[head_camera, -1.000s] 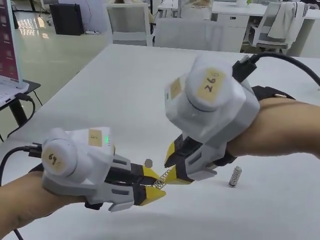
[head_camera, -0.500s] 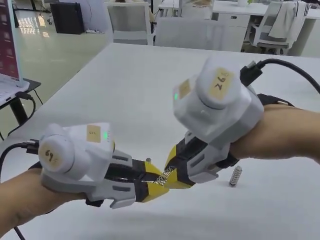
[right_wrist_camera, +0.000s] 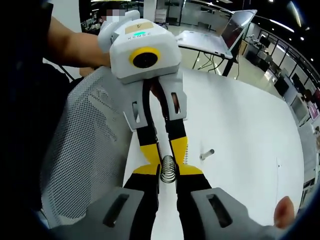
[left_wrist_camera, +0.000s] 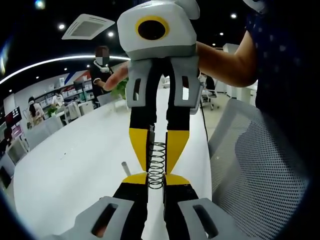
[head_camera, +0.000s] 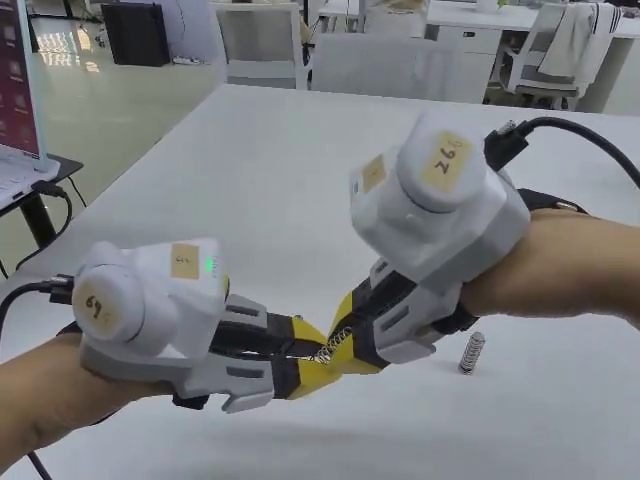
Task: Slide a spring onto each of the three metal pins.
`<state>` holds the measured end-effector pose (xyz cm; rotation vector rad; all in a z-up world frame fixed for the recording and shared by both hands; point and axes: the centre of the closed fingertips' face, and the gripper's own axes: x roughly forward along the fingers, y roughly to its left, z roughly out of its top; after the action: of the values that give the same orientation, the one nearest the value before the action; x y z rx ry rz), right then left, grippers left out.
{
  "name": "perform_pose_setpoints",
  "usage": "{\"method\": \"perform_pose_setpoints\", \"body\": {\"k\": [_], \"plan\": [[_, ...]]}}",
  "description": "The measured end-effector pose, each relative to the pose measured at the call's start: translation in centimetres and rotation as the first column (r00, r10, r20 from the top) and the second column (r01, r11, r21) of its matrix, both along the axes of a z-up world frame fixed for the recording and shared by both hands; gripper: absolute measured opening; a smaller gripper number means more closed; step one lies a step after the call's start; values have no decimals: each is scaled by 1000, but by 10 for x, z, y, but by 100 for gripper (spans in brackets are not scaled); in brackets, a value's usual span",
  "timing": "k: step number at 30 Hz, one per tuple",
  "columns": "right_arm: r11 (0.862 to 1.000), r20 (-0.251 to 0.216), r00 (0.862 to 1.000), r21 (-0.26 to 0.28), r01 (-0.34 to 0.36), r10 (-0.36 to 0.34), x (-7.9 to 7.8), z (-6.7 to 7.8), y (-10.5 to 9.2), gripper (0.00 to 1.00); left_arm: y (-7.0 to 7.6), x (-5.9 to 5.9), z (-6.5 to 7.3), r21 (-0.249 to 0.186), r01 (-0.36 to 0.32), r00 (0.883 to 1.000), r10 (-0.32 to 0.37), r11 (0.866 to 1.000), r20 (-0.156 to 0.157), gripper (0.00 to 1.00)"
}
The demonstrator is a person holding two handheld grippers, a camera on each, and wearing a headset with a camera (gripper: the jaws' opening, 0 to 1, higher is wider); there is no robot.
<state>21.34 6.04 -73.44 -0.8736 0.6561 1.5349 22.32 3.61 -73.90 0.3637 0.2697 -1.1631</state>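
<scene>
Metal spring [left_wrist_camera: 156, 160] bridged between our two grippers above the white table [head_camera: 250, 180].
Our right gripper [right_wrist_camera: 169, 172] pinches one end of the coil; our left gripper [left_wrist_camera: 156, 181] has its jaws pressed nearly together at the other end, on a thin pin [right_wrist_camera: 157, 142] running into the coil. A second spring [head_camera: 472, 352] stands upright on the table near the right gripper, and a loose pin [left_wrist_camera: 126, 169] sits near the tips.

Left gripper [head_camera: 312, 360] grey-white, tag 69 (green LED); right gripper [head_camera: 338, 338] tag 26; yellow-tipped black jaws, black cables [head_camera: 570, 130] behind.
</scene>
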Motion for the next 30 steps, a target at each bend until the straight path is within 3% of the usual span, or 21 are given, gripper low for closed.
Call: {"method": "perform_pose_setpoints", "body": {"k": [11,17,26,30], "plan": [[1000,7,1000,-11,-6,6,1,0,0,9,0,1,-1,6,3,1000,-3,1000,5,3],[1000,14,1000,-22,-7,8,2,0,-1,9,-1,-1,-2,14,10,1000,-9,1000,-6,10],[999,22,1000,-39,-3,4,4,-2,-4,9,9,2,-4,-7,-28,997,27,1000,-72,22],[999,21,1000,-40,-1,2,5,-2,-4,9,16,3,-7,-7,-48,995,47,999,-86,25]]}}
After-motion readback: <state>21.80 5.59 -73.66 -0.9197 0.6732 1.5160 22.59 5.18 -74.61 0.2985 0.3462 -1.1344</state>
